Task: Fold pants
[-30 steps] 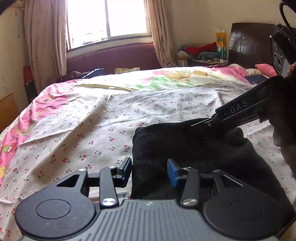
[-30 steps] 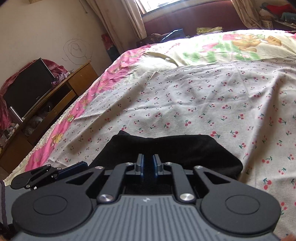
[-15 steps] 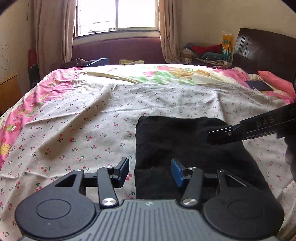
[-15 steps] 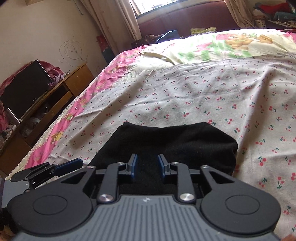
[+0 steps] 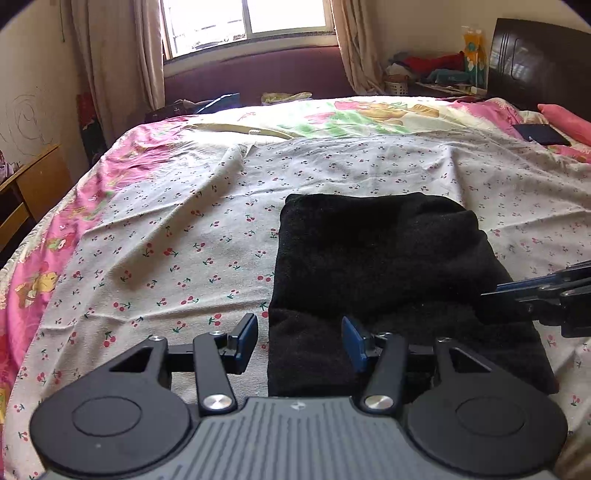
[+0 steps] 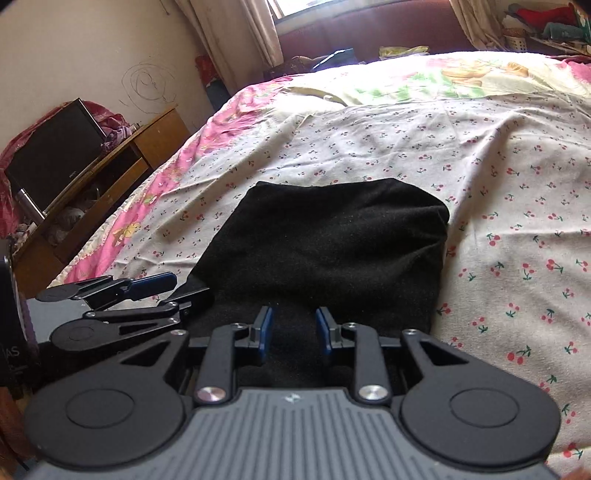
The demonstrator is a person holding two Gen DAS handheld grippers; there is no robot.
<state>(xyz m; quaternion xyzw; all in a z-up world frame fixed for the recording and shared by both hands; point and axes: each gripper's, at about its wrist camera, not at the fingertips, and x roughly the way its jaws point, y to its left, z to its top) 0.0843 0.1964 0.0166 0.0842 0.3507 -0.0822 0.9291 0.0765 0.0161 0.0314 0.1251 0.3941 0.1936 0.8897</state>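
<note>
The black pants (image 5: 380,266) lie folded into a compact rectangle on the cherry-print bedsheet (image 5: 177,236); they also show in the right wrist view (image 6: 332,251). My left gripper (image 5: 299,341) is open and empty, its jaws straddling the near left edge of the pants. My right gripper (image 6: 293,330) is open and empty over the near end of the pants. The right gripper shows at the right edge of the left wrist view (image 5: 543,295). The left gripper shows at the left of the right wrist view (image 6: 129,295).
The bed fills most of both views. A wooden cabinet (image 6: 122,155) with a dark screen (image 6: 51,151) stands left of the bed. A window with curtains (image 5: 243,26) is beyond the far side. A dark headboard (image 5: 535,62) and pink pillow (image 5: 565,122) are at right.
My right gripper has opened and let go of the pants. Both grippers have drawn back toward the near end of the folded pants. The left gripper stays open.
</note>
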